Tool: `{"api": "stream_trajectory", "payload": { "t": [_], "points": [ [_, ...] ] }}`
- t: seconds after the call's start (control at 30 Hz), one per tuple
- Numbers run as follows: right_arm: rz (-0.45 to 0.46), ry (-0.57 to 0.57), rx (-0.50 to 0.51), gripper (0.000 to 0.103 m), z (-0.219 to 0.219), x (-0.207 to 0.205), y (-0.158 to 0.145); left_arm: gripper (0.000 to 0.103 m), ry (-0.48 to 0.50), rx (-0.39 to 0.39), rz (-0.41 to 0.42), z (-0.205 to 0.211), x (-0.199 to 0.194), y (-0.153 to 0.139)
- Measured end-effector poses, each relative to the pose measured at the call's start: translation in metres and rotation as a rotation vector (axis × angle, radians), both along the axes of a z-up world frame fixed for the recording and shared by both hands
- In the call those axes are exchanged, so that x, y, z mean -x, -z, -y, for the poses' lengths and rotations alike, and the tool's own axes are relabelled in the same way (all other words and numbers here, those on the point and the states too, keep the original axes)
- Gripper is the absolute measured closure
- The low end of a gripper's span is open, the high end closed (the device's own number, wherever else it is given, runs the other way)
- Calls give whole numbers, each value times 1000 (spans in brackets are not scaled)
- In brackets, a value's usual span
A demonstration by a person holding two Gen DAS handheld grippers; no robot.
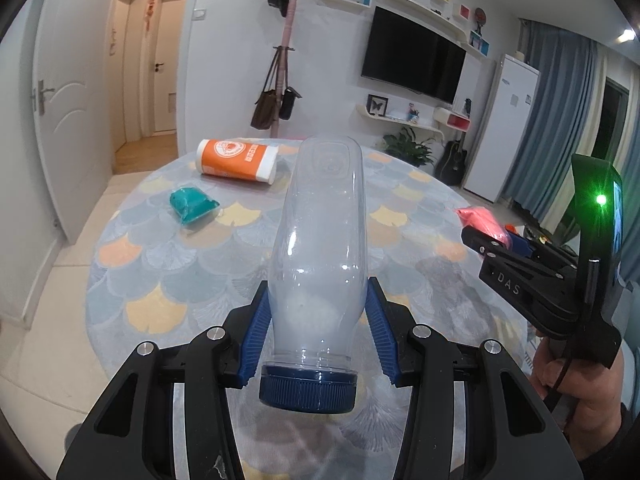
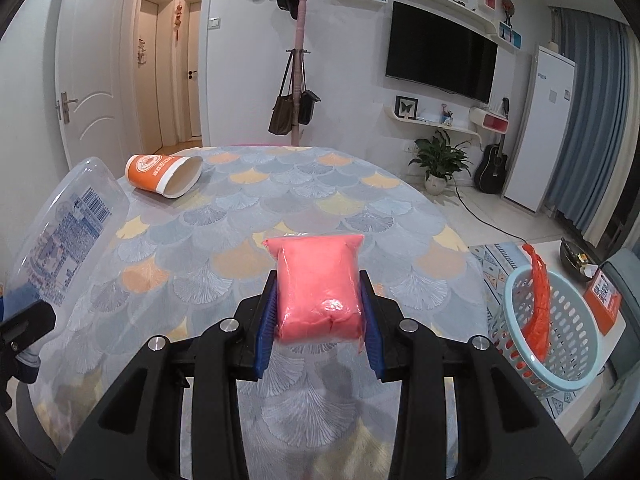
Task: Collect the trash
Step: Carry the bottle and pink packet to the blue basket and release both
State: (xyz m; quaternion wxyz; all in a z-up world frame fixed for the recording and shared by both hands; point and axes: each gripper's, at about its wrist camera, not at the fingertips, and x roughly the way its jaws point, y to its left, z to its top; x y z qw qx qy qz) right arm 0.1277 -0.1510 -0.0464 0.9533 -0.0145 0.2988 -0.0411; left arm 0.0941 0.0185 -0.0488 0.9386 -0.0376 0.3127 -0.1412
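A paper cup [image 2: 164, 176] lies on its side at the far left of the tabletop [image 2: 304, 200], with a small packet [image 1: 194, 205] nearer and just beside it. A basket [image 2: 550, 326] stands on the floor to the right of the tabletop, a strip of wrapper [image 2: 538, 304] in it.

Each tool is matte black with ribbed blue pads [image 1: 256, 332] and round silver screws [image 1: 145, 349]. The right tool [image 1: 494, 246] bears "DAS" lettering, a green light [image 1: 601, 199] and a black cable [image 1: 568, 368].
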Motion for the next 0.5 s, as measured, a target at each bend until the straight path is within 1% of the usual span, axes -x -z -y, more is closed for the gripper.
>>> {"api": "stream_trajectory", "payload": {
  "t": [0.5],
  "points": [
    [17, 32, -15, 69, 24, 11, -4, 58, 47, -16, 5, 22, 0, -3]
  ]
}}
